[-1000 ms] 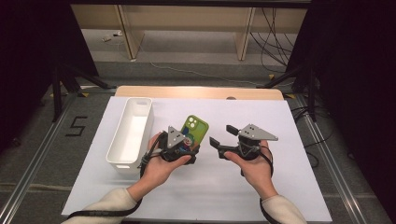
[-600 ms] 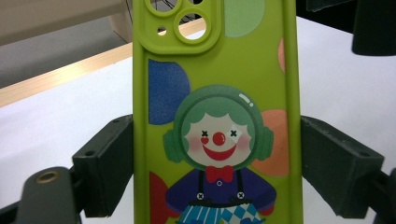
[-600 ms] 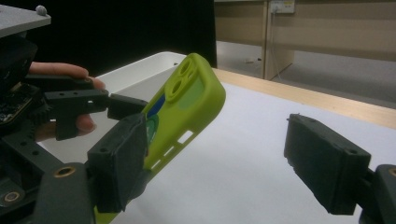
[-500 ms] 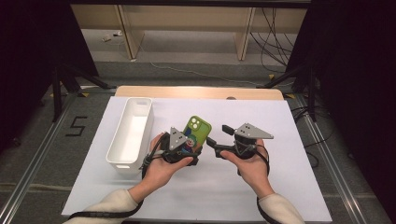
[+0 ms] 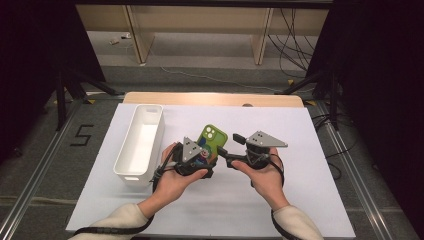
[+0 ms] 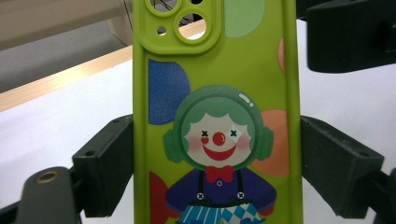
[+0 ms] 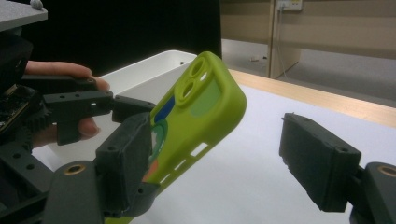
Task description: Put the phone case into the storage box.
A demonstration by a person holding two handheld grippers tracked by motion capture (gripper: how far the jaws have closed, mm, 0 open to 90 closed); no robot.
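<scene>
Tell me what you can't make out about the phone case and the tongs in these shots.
- Phone case: its lower end is cut off by the bottom edge in the left gripper view; its inner side faces away from the cameras.
- Bin: part of its floor is hidden by the near wall in the high view.
- Right tongs: whether the near jaw touches the case can't be told in the right gripper view.

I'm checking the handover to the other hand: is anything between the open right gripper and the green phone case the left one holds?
Nothing visible. The right gripper stands open around the green clown-print phone case, one jaw beside its face, the other apart from its edge. The left gripper clamps the case's sides lower down.
</scene>
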